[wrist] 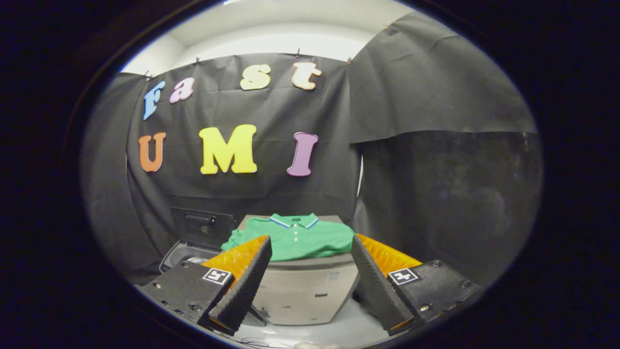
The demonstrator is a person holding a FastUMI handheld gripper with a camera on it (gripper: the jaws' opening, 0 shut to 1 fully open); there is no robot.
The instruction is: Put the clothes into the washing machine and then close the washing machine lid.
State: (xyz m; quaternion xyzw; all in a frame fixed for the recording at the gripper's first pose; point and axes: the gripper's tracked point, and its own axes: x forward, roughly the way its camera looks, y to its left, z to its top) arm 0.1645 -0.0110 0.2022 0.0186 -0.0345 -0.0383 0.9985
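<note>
Tongs (pixel 310 271) stand wide apart and empty, aimed at a folded green polo shirt (pixel 296 237) just beyond their tips.

Folded flat, the shirt lies on top of a grey box-like unit (pixel 302 291), collar toward the far wall, one sleeve spilling off the left edge. To the left and lower sits what looks like the washing machine (pixel 193 242), its dark lid (pixel 202 225) raised against the cloth. By the look of it the shirt is light, soft and limp: it will sag and unfold when lifted. A pinch through several layers at the near folded edge, or at the thicker collar, should hold best.
</note>
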